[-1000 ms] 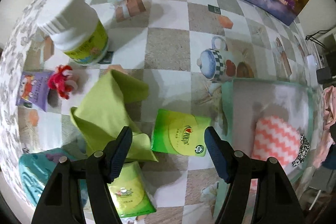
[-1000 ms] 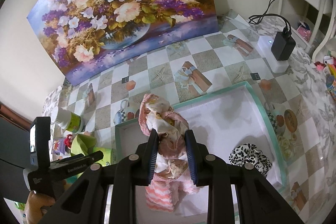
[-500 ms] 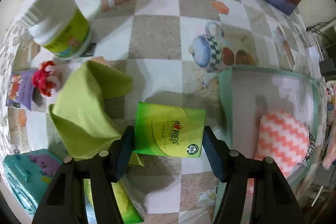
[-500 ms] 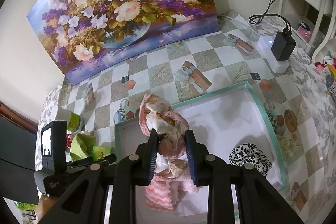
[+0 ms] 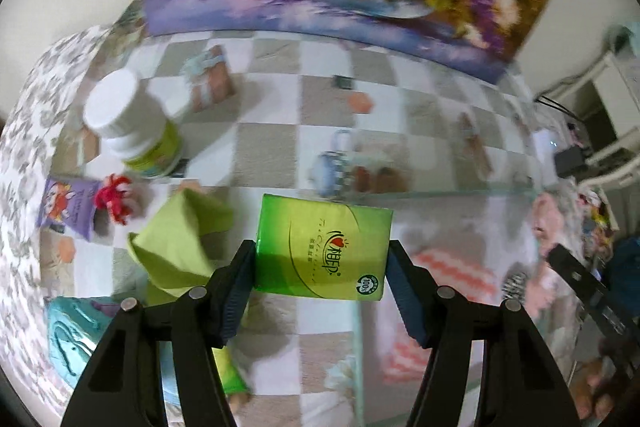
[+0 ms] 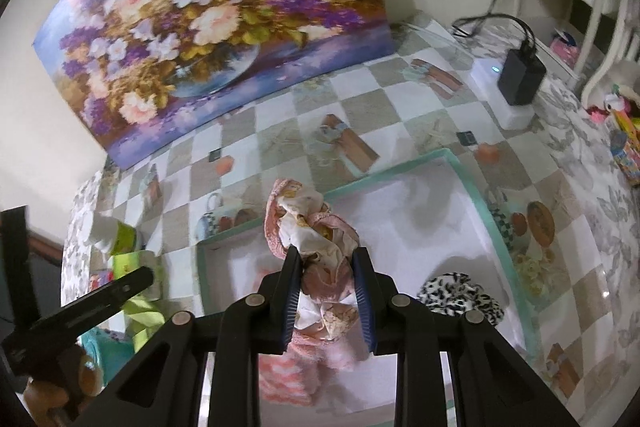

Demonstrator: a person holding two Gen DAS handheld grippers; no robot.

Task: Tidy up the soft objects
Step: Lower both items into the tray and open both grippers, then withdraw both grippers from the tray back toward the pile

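While the left tool (image 5: 322, 259) pinches a green tissue pack (image 5: 323, 249) by its two short sides, the pack hangs clear of the checkered counter (image 5: 264, 143), its jaws having just closed in on it. Below and to the left lie a crumpled green cloth (image 5: 180, 243), a white bottle with a green label (image 5: 128, 125), a small red toy (image 5: 114, 199) beside a purple packet (image 5: 68, 207), and a teal pouch (image 5: 74, 339) (all blurred in this view). The right tool (image 6: 326, 259) is clamped on a bunched pink patterned cloth (image 6: 308, 227), which sticks up above the pads and droops beneath them over the near left part of a white tray with a mint rim (image 6: 472, 187). In that tray, under the cloth, sits a pink zigzag-striped cloth (image 6: 284, 379), and to its right a black-and-white spotted scrunchie (image 6: 460, 297). A flower painting (image 6: 208, 23) leans against the wall behind the counter.
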